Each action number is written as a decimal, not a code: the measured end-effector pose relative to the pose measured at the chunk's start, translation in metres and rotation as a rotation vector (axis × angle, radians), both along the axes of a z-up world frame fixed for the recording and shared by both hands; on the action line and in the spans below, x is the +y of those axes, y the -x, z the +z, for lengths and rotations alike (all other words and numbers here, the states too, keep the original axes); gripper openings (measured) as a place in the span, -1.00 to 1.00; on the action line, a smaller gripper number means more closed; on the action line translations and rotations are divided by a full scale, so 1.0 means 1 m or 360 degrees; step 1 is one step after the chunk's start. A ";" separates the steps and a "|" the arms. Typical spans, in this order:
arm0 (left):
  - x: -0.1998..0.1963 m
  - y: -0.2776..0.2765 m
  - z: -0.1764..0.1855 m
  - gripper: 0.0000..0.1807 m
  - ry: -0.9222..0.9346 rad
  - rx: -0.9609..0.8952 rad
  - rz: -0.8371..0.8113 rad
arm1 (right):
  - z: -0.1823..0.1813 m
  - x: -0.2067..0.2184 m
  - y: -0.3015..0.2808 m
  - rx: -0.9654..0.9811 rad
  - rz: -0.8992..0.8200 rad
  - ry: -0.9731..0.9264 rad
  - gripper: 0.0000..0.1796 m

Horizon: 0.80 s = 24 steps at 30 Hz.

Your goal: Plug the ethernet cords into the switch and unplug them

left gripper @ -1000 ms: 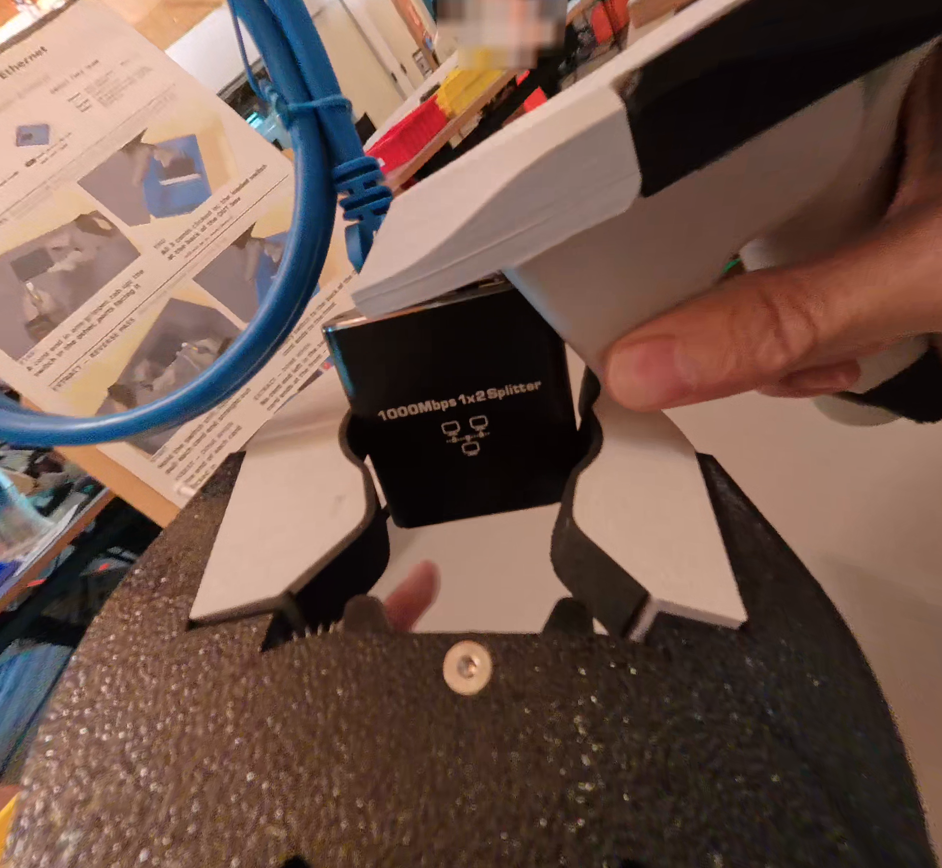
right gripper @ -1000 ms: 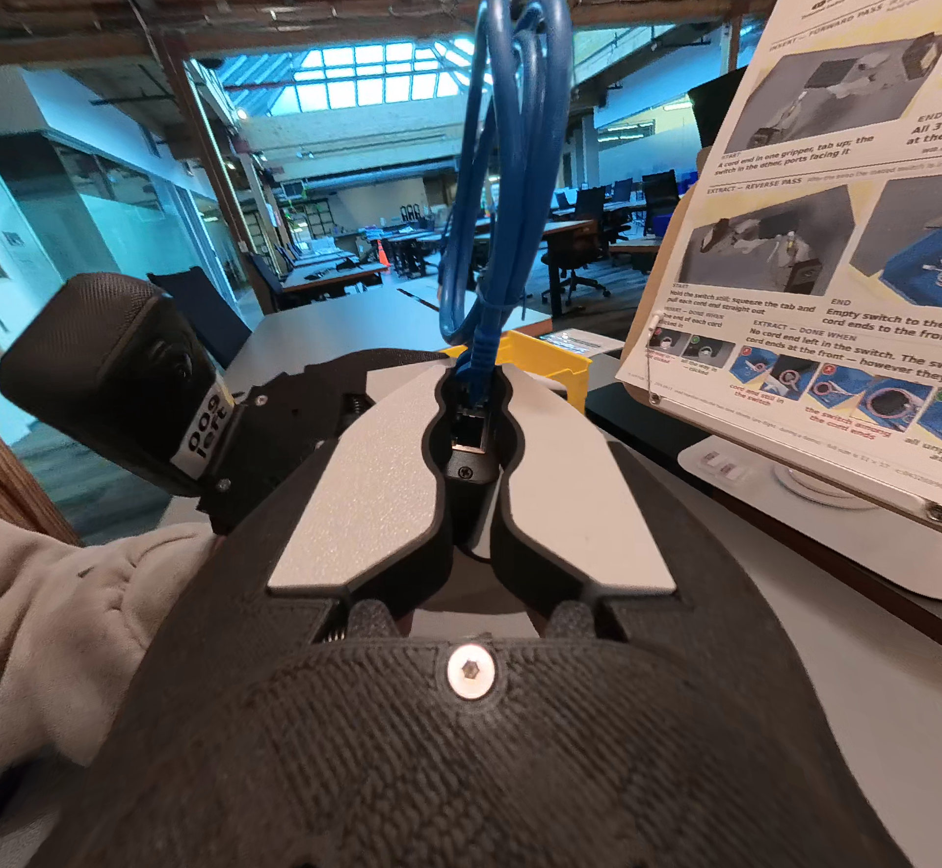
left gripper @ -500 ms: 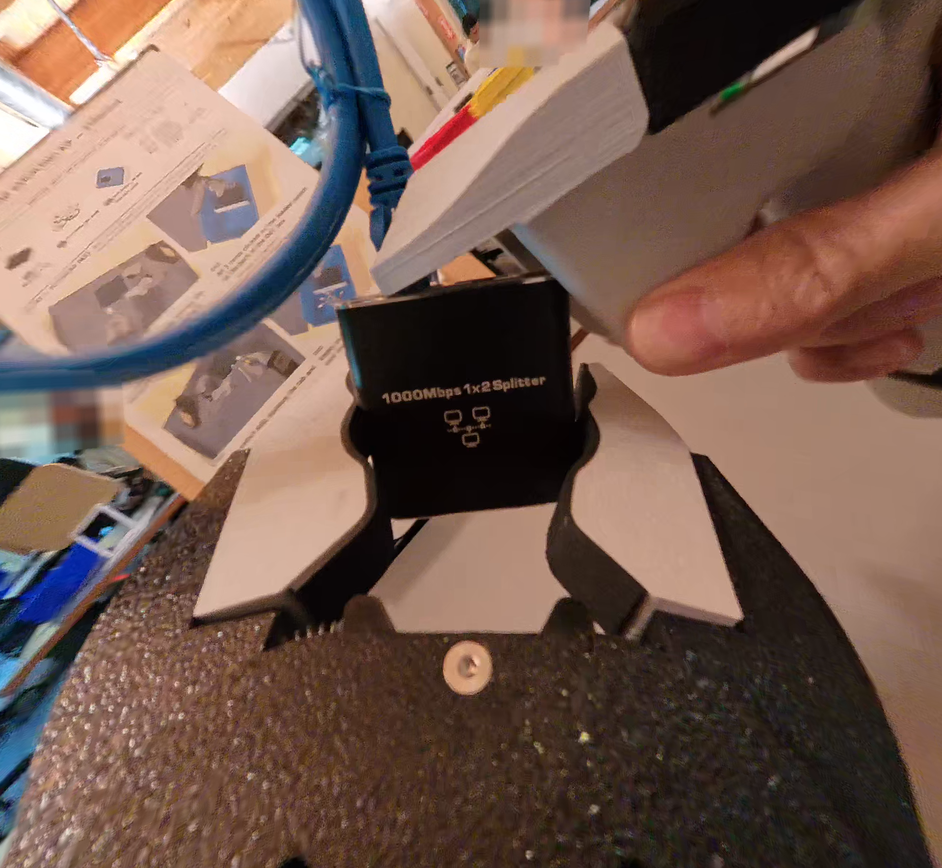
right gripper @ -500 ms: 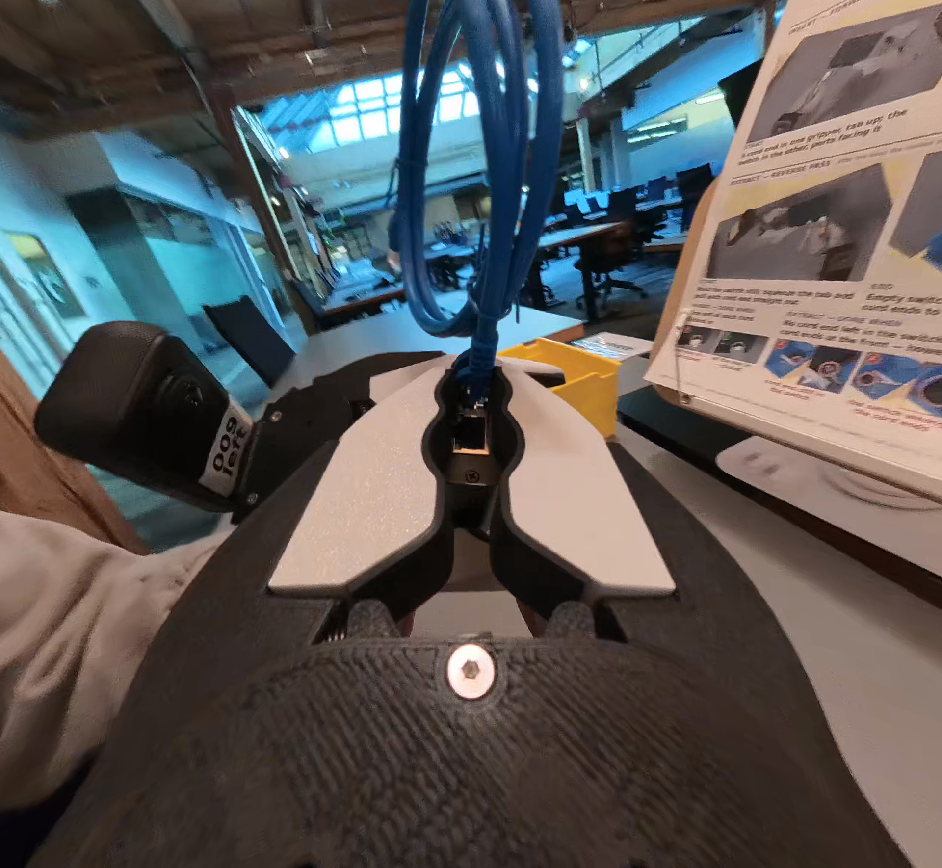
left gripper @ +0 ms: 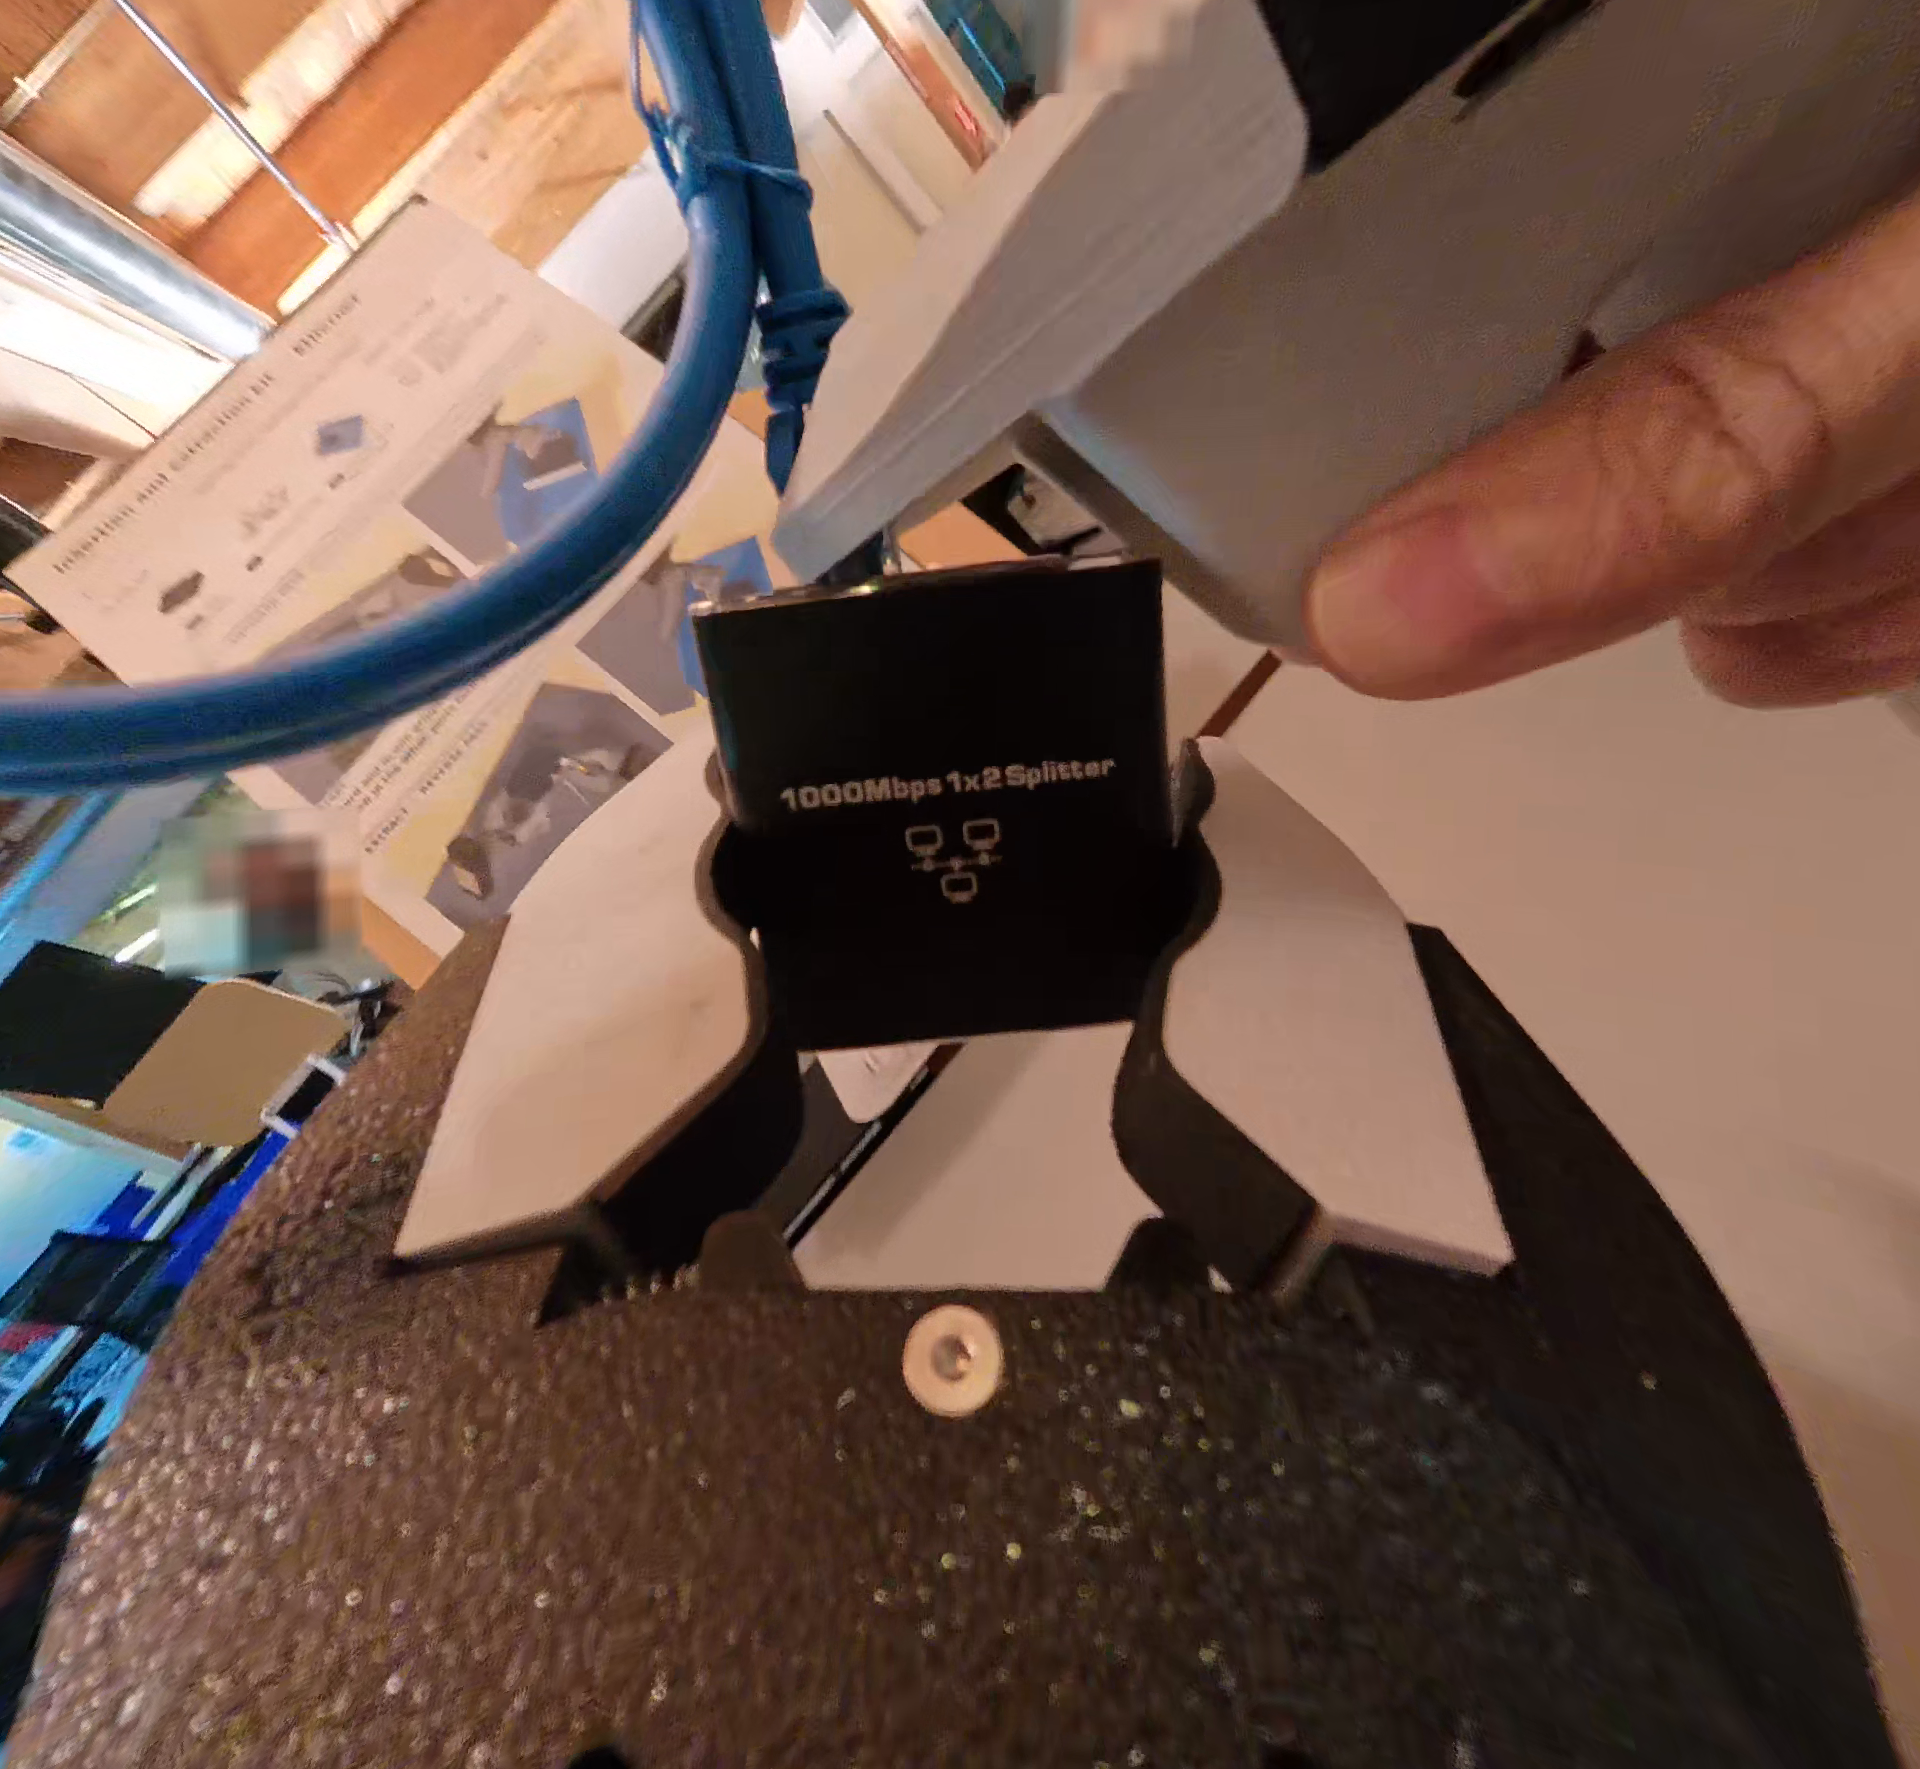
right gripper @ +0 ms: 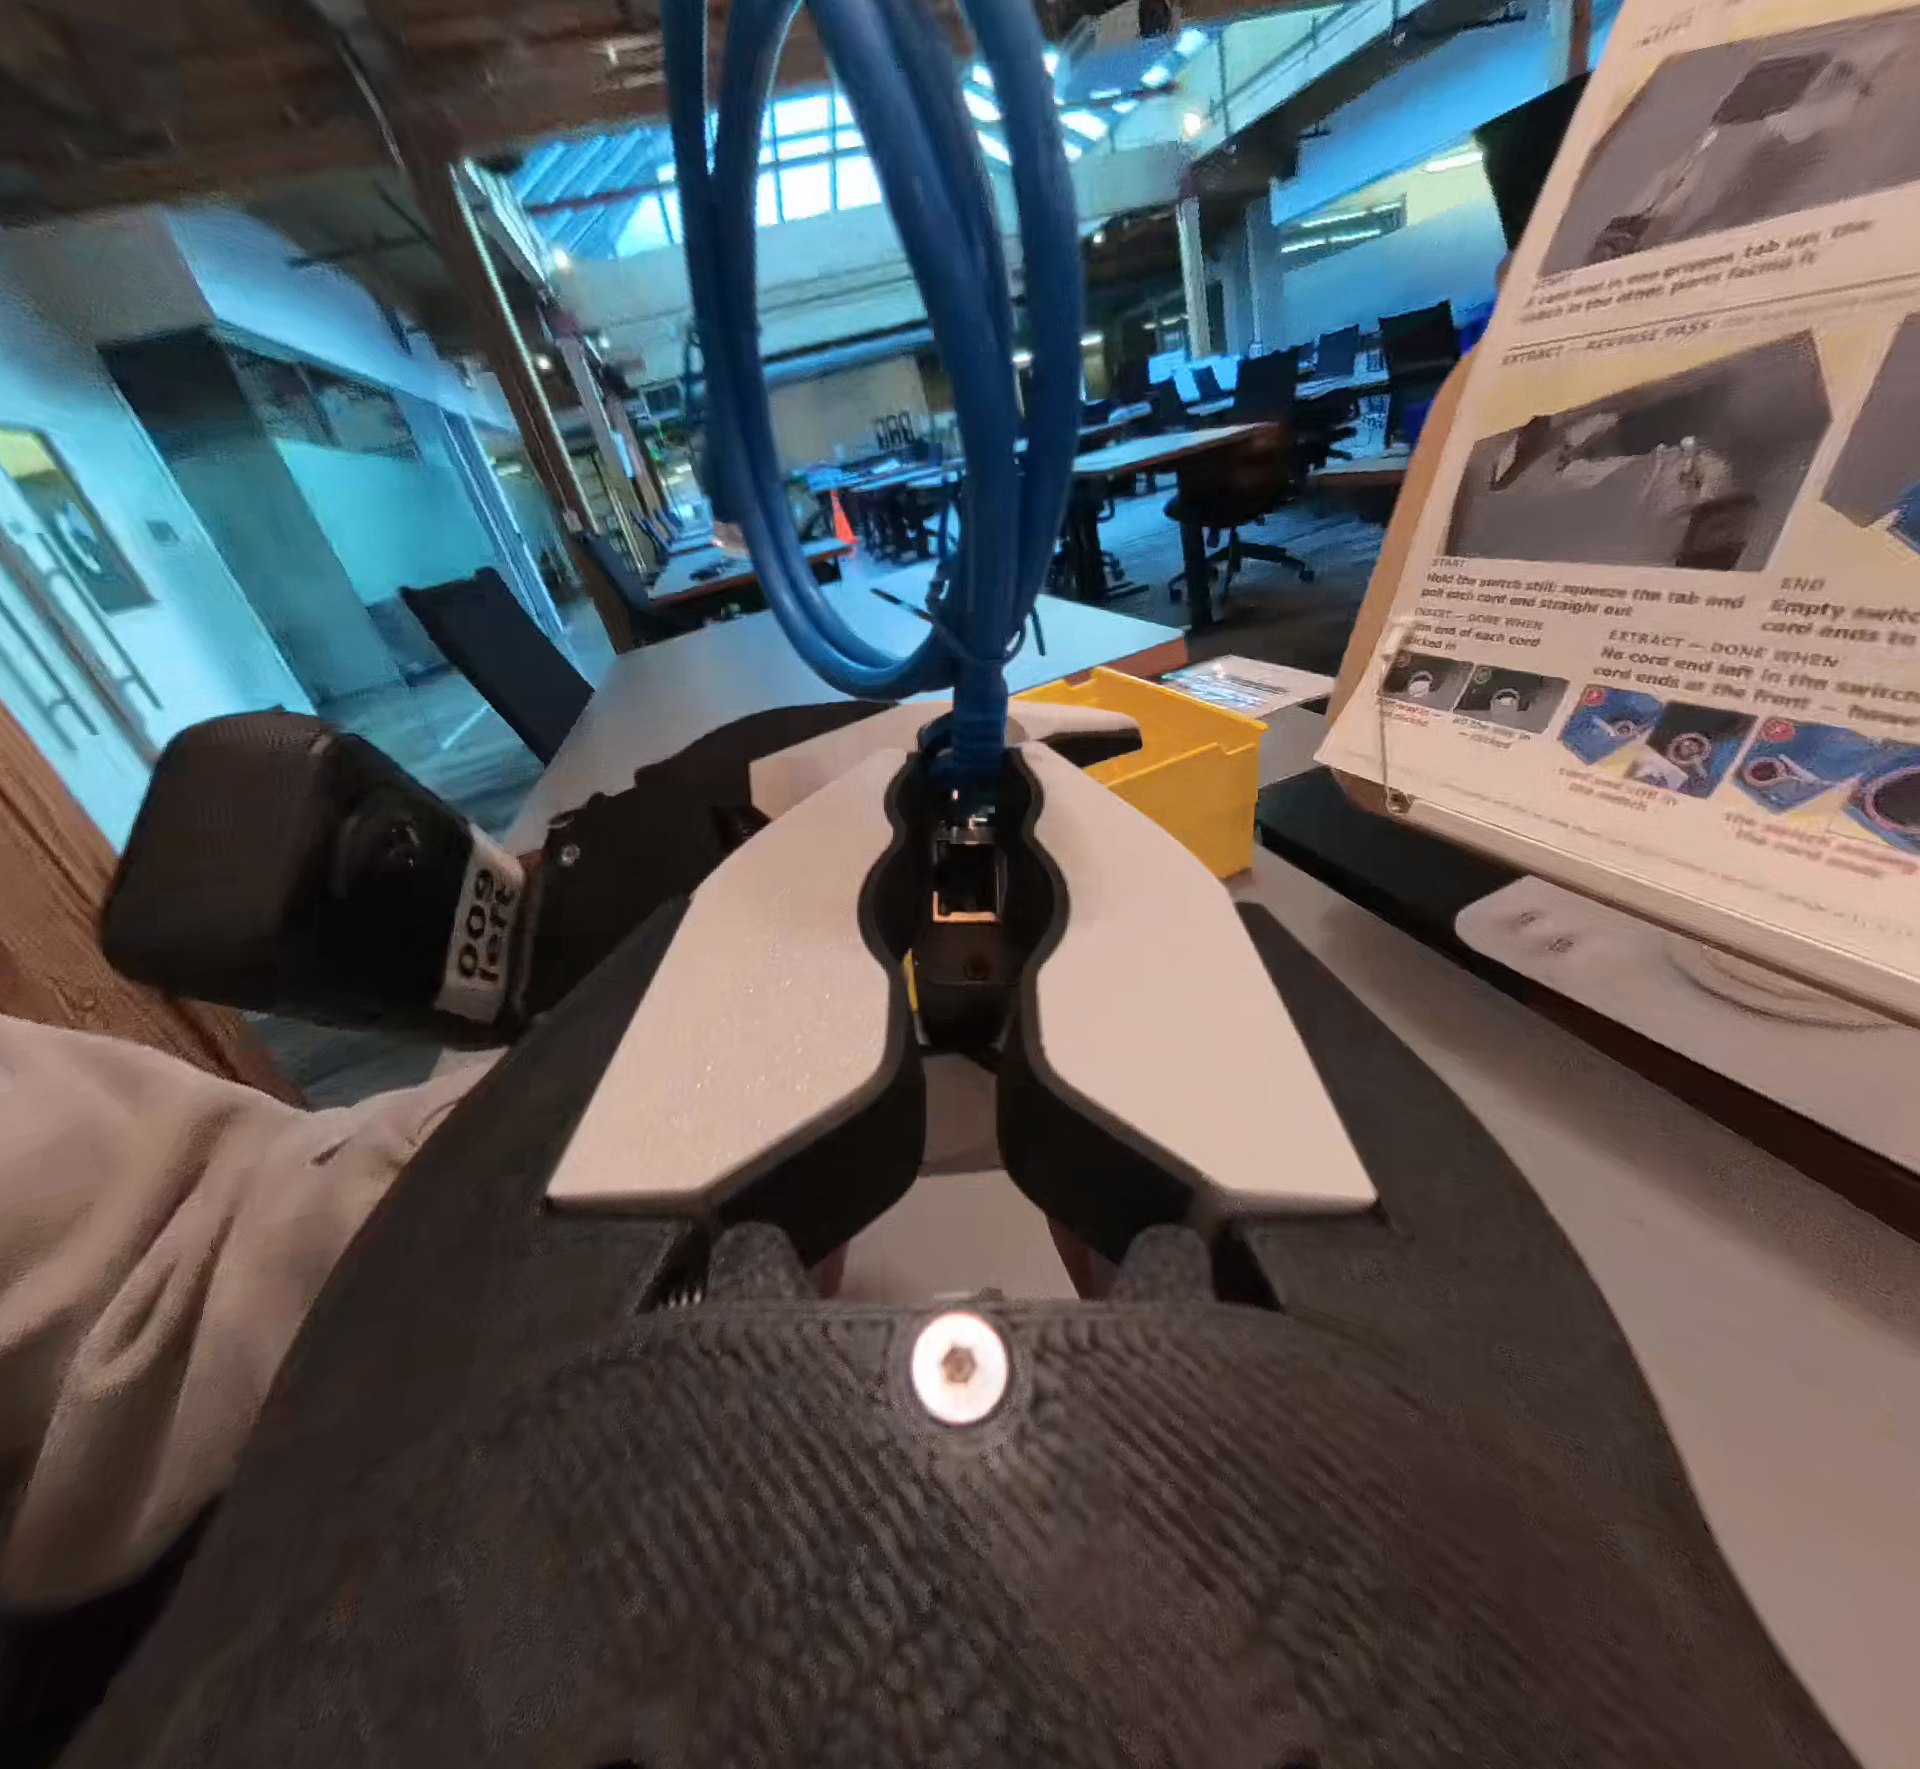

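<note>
My left gripper (left gripper: pixel 956 763) is shut on the black switch (left gripper: pixel 935 888), gripping its sides, and holds it above the table. My right gripper (right gripper: pixel 964 769) is shut on the plug (right gripper: pixel 966 820) of the blue ethernet cord (right gripper: pixel 883 265), at the switch's port face (right gripper: pixel 966 966). An empty port shows just below the plug. I cannot tell how deep the plug sits. In the left wrist view the right gripper's fingers (left gripper: pixel 1039 265) reach over the switch's far edge, and the cord (left gripper: pixel 520 597) loops off to the left. The coil stands up above my right gripper.
A printed instruction sheet on a stand (right gripper: pixel 1662 472) is close on the right, and also shows in the left wrist view (left gripper: pixel 343 472). A yellow bin (right gripper: pixel 1174 774) sits behind the grippers. The white table (left gripper: pixel 1558 992) lies below. A hand (left gripper: pixel 1610 524) holds the right gripper. Spacing between my two grippers at the tips: around 6 centimeters.
Both grippers have tilted together, so the background has shifted. The cord coil has swung up. A small gap now shows between the right fingers and the switch's far edge.
</note>
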<state>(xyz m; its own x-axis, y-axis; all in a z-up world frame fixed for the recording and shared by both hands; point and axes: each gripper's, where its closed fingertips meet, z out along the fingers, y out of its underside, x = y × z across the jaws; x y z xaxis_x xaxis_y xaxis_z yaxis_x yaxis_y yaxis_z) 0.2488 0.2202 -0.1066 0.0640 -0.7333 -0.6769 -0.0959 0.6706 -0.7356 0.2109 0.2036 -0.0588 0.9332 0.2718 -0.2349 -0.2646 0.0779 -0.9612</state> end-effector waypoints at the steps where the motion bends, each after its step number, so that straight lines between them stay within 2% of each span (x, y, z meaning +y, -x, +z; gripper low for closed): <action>1: 0.002 -0.002 -0.004 -0.15 0.0004 0.0032 0.0011 | -0.005 0.002 -0.002 -0.0093 -0.0058 0.0038 -0.85; 3: 0.003 -0.004 -0.010 -0.15 0.0066 0.0035 -0.0018 | -0.010 0.005 0.000 -0.0412 -0.0212 0.0158 -0.85; 7: -0.002 -0.004 -0.008 -0.15 0.0118 0.0009 -0.0072 | -0.008 0.002 0.003 -0.0679 -0.0308 0.0221 -0.85; 10: -0.003 -0.001 -0.002 -0.15 0.0097 -0.0030 -0.0084 | -0.004 0.000 0.004 -0.0527 -0.0230 0.0168 -0.85; 14: 0.001 0.002 0.006 -0.15 -0.0069 -0.0098 0.0015 | 0.002 -0.002 0.004 -0.0116 -0.0018 0.0037 -0.86; 16: 0.001 0.000 0.001 -0.15 -0.0007 -0.0076 -0.0009 | -0.002 0.000 0.000 -0.0132 -0.0056 0.0065 -0.86; 20: -0.012 -0.003 -0.005 -0.15 0.0234 -0.0025 -0.0168 | -0.004 -0.002 -0.001 -0.0537 -0.0250 0.0183 -0.85; 24: -0.001 0.000 0.000 -0.15 0.0015 -0.0084 -0.0052 | -0.003 -0.001 0.003 -0.0392 -0.0157 0.0159 -0.85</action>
